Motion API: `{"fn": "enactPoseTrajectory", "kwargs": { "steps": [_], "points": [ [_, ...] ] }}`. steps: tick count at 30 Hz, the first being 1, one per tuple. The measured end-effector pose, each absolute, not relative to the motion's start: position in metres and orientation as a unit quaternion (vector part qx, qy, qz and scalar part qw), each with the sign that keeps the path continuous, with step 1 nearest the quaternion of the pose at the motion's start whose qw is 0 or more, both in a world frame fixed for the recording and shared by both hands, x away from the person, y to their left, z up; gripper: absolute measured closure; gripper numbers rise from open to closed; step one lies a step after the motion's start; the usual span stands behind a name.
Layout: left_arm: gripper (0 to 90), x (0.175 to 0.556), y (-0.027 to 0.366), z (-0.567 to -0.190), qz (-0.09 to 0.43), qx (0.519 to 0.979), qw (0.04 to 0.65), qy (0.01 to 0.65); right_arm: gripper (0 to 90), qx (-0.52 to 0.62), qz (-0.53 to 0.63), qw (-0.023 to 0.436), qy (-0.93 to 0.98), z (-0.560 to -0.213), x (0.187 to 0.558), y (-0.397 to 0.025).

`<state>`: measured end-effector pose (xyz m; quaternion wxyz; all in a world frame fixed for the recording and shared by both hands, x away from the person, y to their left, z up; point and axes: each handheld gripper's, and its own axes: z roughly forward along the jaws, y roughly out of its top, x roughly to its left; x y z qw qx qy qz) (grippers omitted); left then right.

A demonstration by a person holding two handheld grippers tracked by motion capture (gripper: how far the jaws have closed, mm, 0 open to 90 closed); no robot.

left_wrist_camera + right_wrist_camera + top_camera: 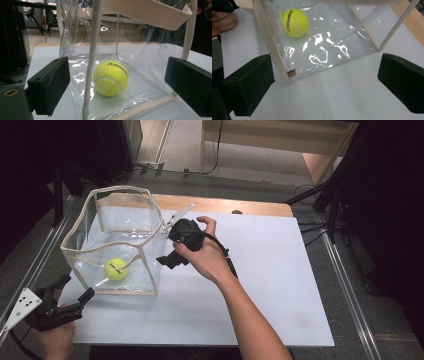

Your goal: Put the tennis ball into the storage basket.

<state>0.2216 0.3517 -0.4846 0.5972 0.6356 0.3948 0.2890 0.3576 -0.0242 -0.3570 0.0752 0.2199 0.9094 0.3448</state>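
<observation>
A clear plastic bag (125, 227) with beige trim stands open on the left of the white board (270, 285). A yellow tennis ball (116, 269) lies on the bag's floor. My left gripper (75, 288) is open at the bag's near left corner, just outside it. In the left gripper view the ball (111, 78) sits behind the clear wall (150, 62), between the wide-apart jaws of my left gripper (117, 87), and a beige strap (92, 62) hangs in front. My right gripper (167, 245) is open at the bag's right side. My right gripper (324, 85) frames a bottom corner of the bag (332, 37), the ball (295, 23) beyond.
The board rests on a wooden table (225, 205) with metal rails (345, 285) along both sides. Free white surface stretches right of the bag. The other hand (222, 22) shows at the top left of the right gripper view. Dark stands and cables lie beyond the table.
</observation>
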Motion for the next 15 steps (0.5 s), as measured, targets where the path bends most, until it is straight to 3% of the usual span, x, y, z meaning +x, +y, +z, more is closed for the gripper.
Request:
{"fn": "enactPoseTrajectory", "kwargs": {
  "steps": [15],
  "points": [
    [6.5,0.222,0.350,-0.485,0.292,0.640,0.592,0.392,0.0,0.232,0.357,0.077,0.902,-0.394,0.341,-0.038]
  ]
}}
